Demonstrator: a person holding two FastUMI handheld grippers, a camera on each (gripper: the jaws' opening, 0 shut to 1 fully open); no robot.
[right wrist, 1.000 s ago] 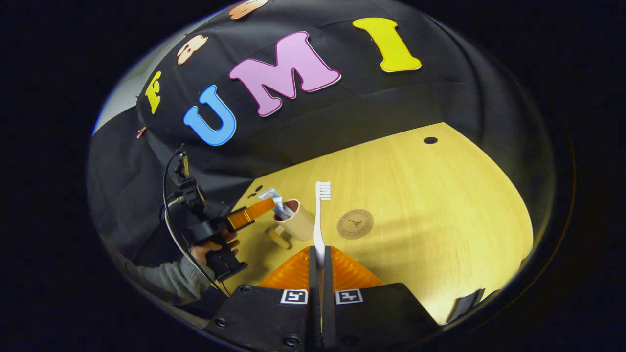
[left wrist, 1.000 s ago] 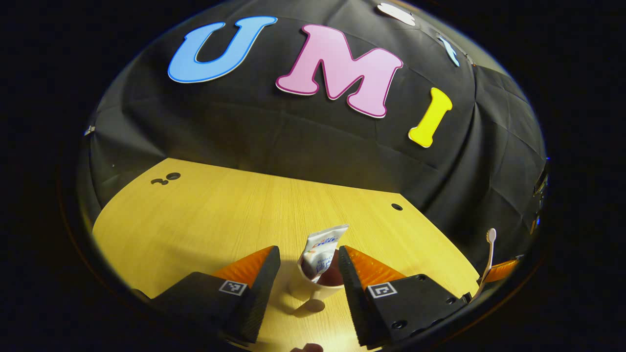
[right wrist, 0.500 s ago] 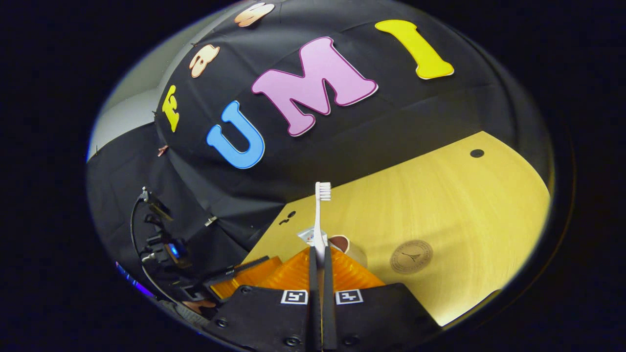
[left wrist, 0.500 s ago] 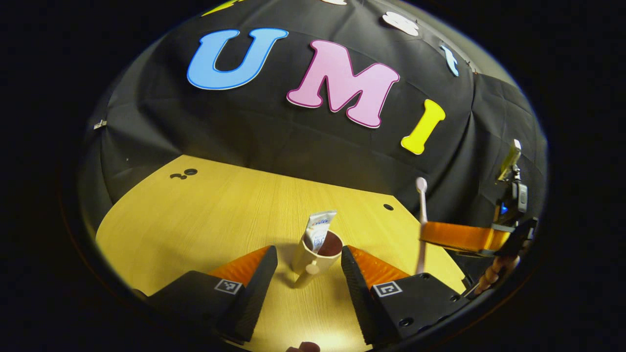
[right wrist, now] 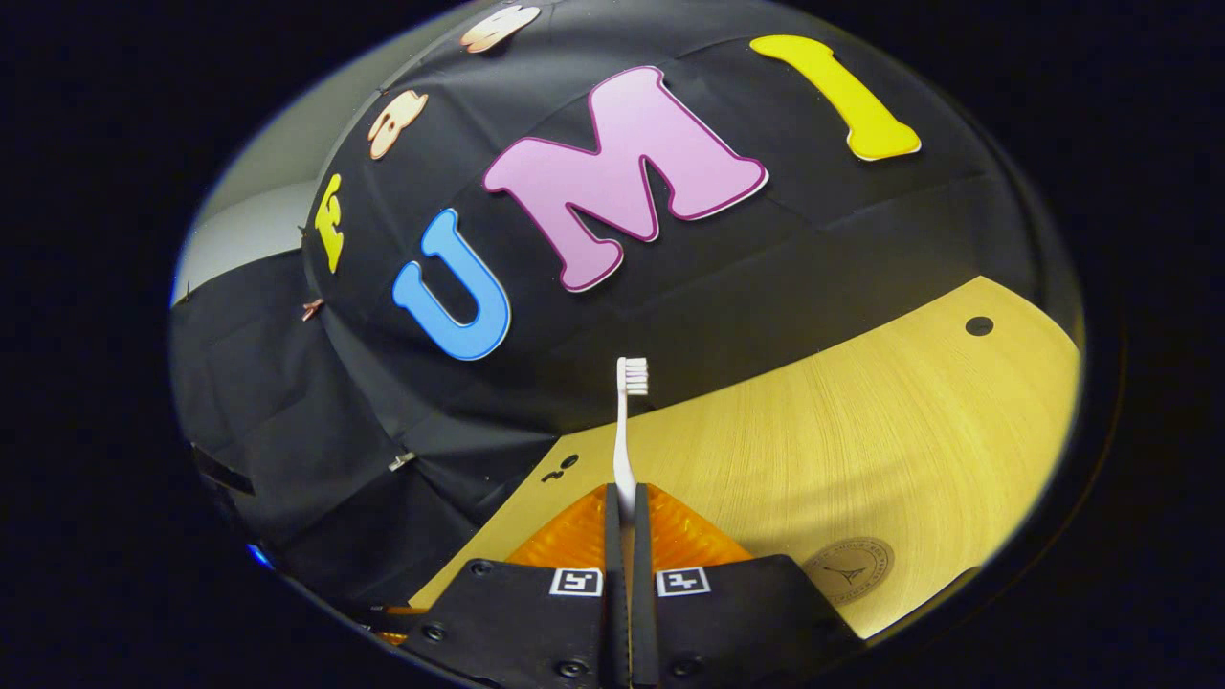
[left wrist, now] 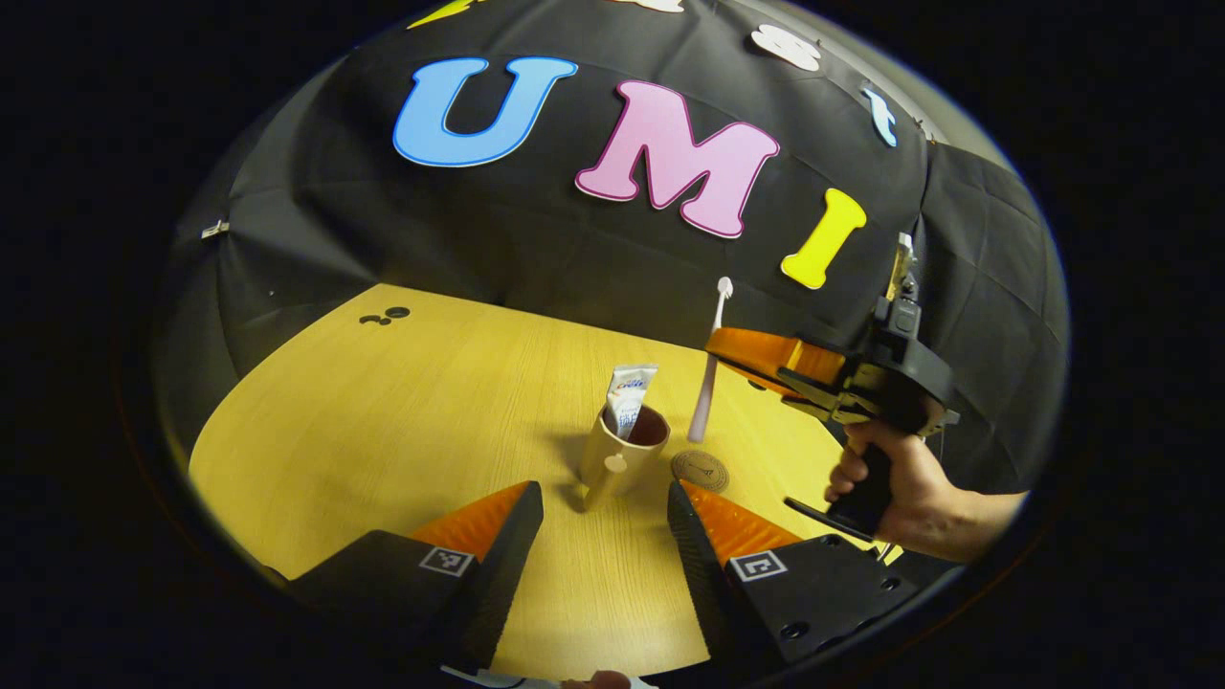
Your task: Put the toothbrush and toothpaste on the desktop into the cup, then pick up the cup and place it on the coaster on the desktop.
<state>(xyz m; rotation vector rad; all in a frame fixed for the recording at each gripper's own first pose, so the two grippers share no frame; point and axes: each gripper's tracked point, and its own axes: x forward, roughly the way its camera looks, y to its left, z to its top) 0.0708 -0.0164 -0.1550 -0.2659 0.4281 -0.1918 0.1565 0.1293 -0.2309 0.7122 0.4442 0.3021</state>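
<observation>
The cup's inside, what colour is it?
The cup is dark reddish-brown inside, beige outside; the left gripper view shows it best.

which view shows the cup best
The left gripper view: the cup stands whole on the desk with the toothpaste in it. The right gripper view gives nothing of it I can make out.

Wooden desktop (left wrist: 402, 421), small round holes (left wrist: 385, 315) near far edge; black cloth wall (left wrist: 536, 258) behind.

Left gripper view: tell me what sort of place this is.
Probably a staged recording booth, not a bathroom: a black cloth wall backs a bare wooden desk, where a cup with toothpaste and a coaster sit, and a hand holds a gripper gripping a toothbrush.
</observation>
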